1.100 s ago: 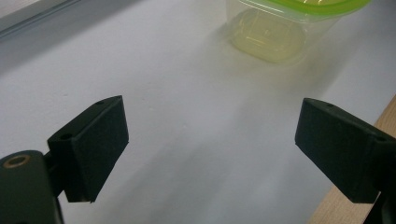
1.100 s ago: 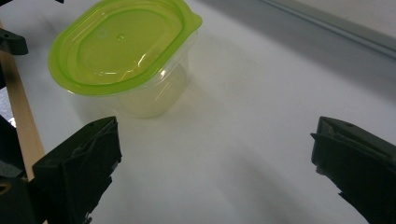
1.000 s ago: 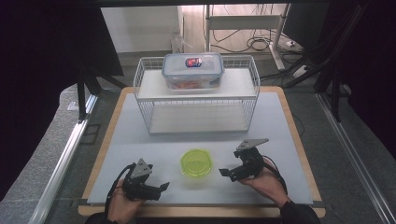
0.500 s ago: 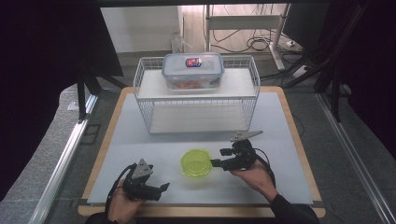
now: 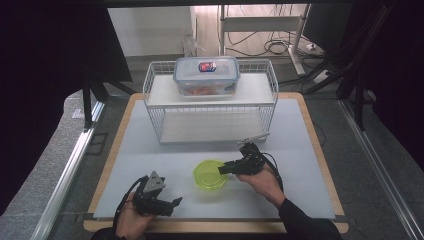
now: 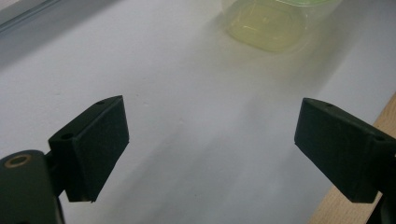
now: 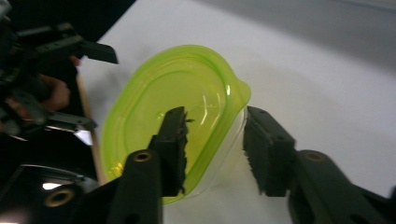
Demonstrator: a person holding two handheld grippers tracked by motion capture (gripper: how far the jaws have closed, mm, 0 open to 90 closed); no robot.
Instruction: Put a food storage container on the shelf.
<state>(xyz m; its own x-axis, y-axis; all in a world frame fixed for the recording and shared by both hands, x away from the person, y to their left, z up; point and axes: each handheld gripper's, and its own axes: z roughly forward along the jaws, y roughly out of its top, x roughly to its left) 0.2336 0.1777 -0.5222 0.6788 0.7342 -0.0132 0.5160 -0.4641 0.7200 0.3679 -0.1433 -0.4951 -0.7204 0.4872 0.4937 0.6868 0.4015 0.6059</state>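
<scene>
From above, the right gripper (image 5: 224, 169) just meets the green container (image 5: 210, 174) mid-table. Its own view shows jaws closing astride the rim, not yet pinching. Left gripper (image 5: 176, 202) sits spread wide, empty.

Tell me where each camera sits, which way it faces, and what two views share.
High view: above the table's near edge, facing forward and down on the white wire rack; forearms and both grippers show.
Left gripper view: on the left gripper, looking low across the white mat; its jaws stand wide apart.
Right gripper view: on the right gripper, its jaws straddling the rim of the round lime-green plastic container.
All three share that container.
</scene>
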